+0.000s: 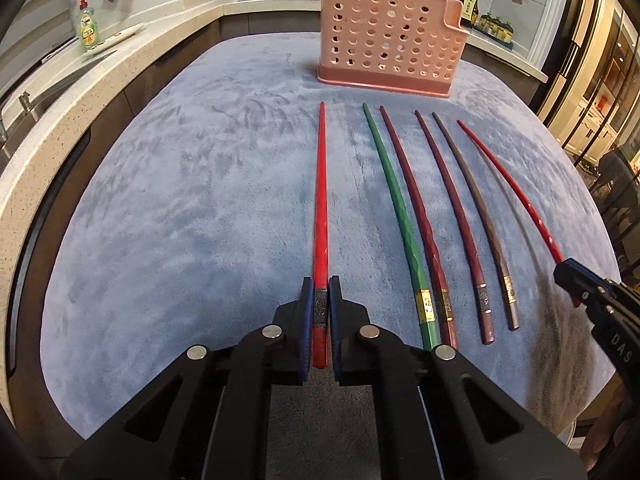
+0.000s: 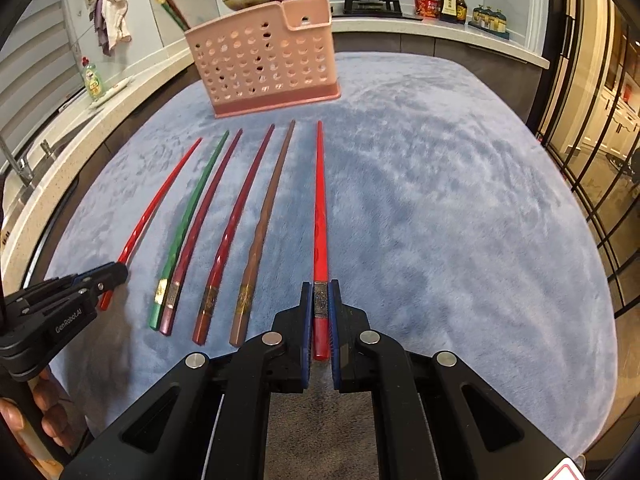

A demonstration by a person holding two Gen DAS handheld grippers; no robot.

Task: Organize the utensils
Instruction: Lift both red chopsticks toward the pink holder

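Gripping one red chopstick (image 1: 320,216) with my left gripper (image 1: 320,300), I clamp the other red chopstick (image 2: 320,216) in my right gripper (image 2: 320,300); pink holder (image 1: 390,36) stands at twelve o'clock.

Lying on a plush, matt grey-blue cloth (image 1: 200,220) with a brushed nap: glossy lacquered chopsticks (image 1: 404,216), faceted toward the thick ends and ringed with metallic bands. Standing behind: a pink holder (image 1: 384,36) of matt perforated plastic. Showing matt black plastic arms, shiny metal pins and ribbed blue pads (image 1: 307,320): the left gripper (image 1: 320,312).
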